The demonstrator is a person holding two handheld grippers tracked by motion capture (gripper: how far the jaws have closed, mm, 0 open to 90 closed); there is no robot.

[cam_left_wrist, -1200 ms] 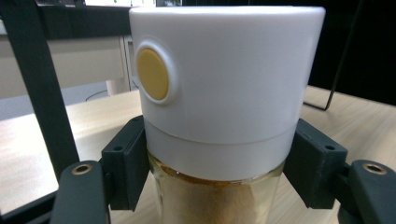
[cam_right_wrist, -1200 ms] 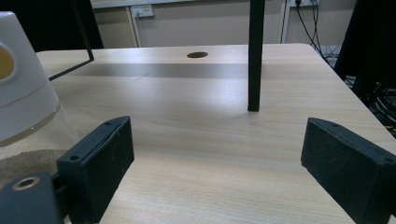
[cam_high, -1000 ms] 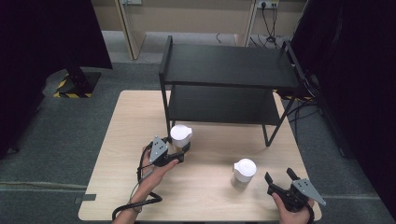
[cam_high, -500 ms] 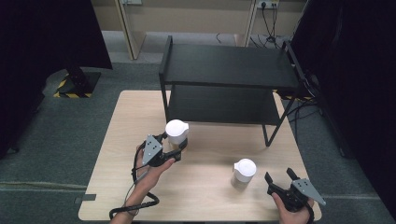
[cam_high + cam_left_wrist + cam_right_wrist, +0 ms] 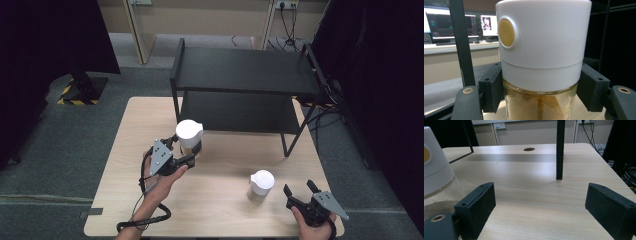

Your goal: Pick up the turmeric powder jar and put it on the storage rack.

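Black two-tier shelf point(image 5: 245, 75) stands at the far side of the tabletop point(image 5: 225, 210). Left hand-held gripper point(image 5: 192, 150) is clenched on a white-lidded jar point(image 5: 189, 134), pads on either side just under the lid, the jar held above the tabletop near the shelf's left leg. Step in hand, by my reading: carrying it to the shelf. Next move calls for clearing the shelf edge, jar kept upright. Second jar point(image 5: 262, 184) stands near right; right hand-held gripper point(image 5: 299, 192) released, empty, just beside it.
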